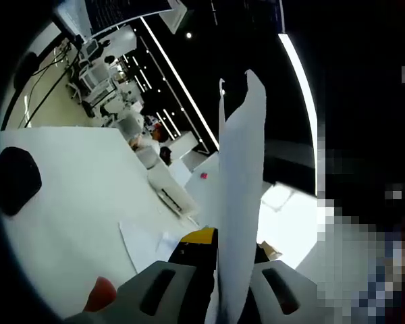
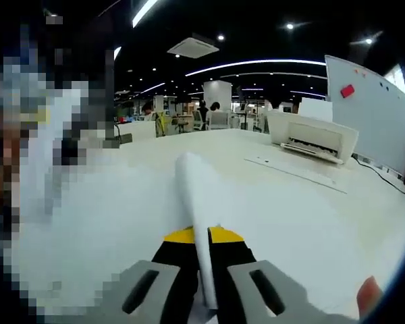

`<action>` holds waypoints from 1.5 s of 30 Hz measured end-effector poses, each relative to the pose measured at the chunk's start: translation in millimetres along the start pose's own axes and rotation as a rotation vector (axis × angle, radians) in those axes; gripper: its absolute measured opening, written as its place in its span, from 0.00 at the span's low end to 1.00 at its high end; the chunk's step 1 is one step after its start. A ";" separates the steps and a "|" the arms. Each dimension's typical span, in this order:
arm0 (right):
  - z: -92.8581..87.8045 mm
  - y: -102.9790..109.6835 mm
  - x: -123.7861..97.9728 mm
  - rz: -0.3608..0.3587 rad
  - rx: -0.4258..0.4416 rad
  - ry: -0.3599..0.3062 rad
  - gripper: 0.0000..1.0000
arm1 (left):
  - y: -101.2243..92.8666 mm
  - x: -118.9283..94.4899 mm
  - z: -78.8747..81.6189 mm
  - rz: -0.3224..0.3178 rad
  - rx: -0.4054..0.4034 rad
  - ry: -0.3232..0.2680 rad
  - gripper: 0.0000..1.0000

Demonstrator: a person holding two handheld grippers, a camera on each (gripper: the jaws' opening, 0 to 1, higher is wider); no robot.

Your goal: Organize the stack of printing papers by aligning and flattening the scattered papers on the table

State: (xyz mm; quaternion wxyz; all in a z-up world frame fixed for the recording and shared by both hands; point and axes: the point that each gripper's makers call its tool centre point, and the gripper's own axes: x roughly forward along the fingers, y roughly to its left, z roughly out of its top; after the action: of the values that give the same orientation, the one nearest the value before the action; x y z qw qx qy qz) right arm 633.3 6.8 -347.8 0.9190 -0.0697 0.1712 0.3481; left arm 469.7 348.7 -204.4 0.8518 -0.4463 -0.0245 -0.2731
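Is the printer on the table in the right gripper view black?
No, the printer standing on the table is white.

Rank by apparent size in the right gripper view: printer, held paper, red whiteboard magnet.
1. Held paper, though nearness to the camera inflates it.
2. Printer.
3. Red magnet, clearly smallest.
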 end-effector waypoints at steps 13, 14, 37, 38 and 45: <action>54.8 14.5 -25.0 0.055 0.067 -0.158 0.00 | -4.4 3.0 -6.8 -0.014 -0.003 0.012 0.06; 60.3 15.4 -28.6 0.059 0.072 -0.174 0.00 | -4.4 3.1 -7.4 -0.014 -0.004 0.012 0.06; 202.7 95.5 -99.8 0.287 0.061 -0.504 0.00 | 11.0 8.2 -28.1 -0.008 -0.057 0.028 0.06; 208.6 100.3 -102.7 0.293 0.055 -0.520 0.00 | 11.9 8.1 -29.0 -0.008 -0.062 0.029 0.06; 237.2 134.8 -116.5 0.346 0.026 -0.572 0.00 | 17.7 5.2 -29.9 0.006 -0.079 0.023 0.06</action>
State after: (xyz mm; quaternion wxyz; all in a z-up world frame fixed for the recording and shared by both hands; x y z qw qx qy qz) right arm 525.5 94.5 -85.8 0.8580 0.0727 -0.0801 0.5021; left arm 476.7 331.3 -234.0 0.8345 -0.4767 -0.0026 -0.2764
